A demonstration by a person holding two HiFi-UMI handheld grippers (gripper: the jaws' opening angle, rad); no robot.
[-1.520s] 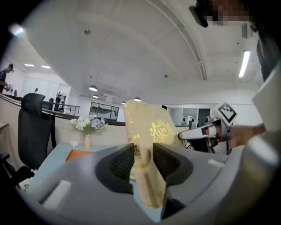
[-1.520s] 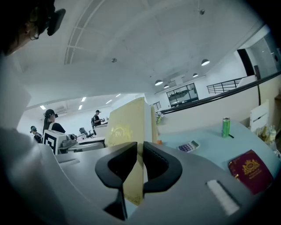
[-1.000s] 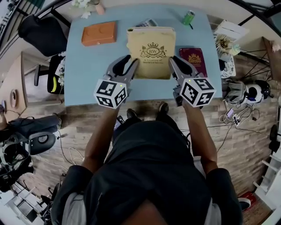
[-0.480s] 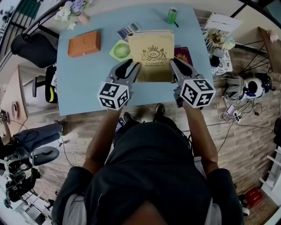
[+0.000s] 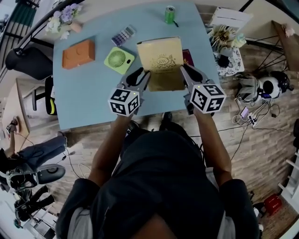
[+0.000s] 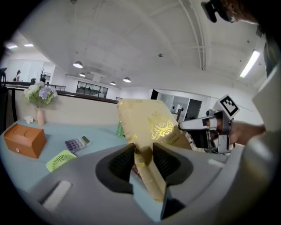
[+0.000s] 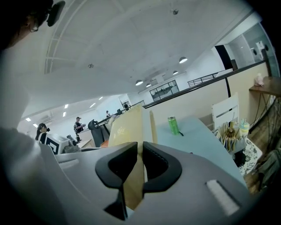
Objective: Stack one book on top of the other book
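Observation:
A tan book with a gold crest is held up off the light blue table, tilted, one gripper on each side edge. My left gripper is shut on its left edge, my right gripper on its right edge. In the left gripper view the book sits clamped between the jaws of the left gripper. The right gripper view shows the book edge-on in the right gripper. A dark red book lies on the table, mostly hidden under the tan one.
A green round fan, a calculator and an orange box lie left of the books. A green can stands at the far edge, flowers at the far left corner. Chairs and cables surround the table.
The tan book has risen off the table in both grippers and now overlaps the red book. The green fan it covered has come into sight.

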